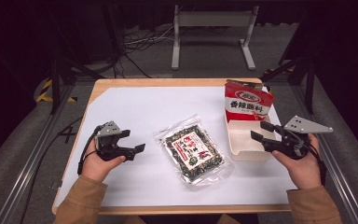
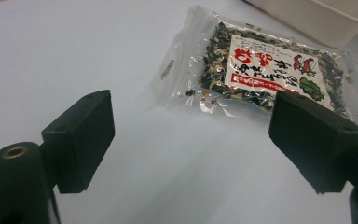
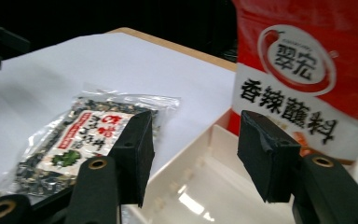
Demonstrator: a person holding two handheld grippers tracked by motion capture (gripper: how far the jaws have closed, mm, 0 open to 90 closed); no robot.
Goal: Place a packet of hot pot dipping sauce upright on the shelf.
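Note:
A clear packet of dark dried flakes with a red and white label [image 1: 192, 151] [image 2: 265, 74] [image 3: 81, 137] lies flat in the middle of the white table cover. My left gripper [image 1: 135, 142] [image 2: 191, 140] rests left of it with jaws wide apart, nothing between them. A red and white seasoning pouch [image 1: 246, 102] [image 3: 307, 70] stands upright at the far end of a cream plastic tray [image 1: 242, 151] [image 3: 191, 196]. My right gripper [image 1: 259, 130] [image 3: 193, 149] hovers over the tray's right side, open and empty.
The white sheet [image 1: 135, 107] covers a wooden tabletop [image 1: 168, 82]. Bare sheet lies behind and in front of the packet. Metal frame rails [image 1: 32, 154] run along both sides of the table, and a white stand [image 1: 212, 21] is on the floor beyond.

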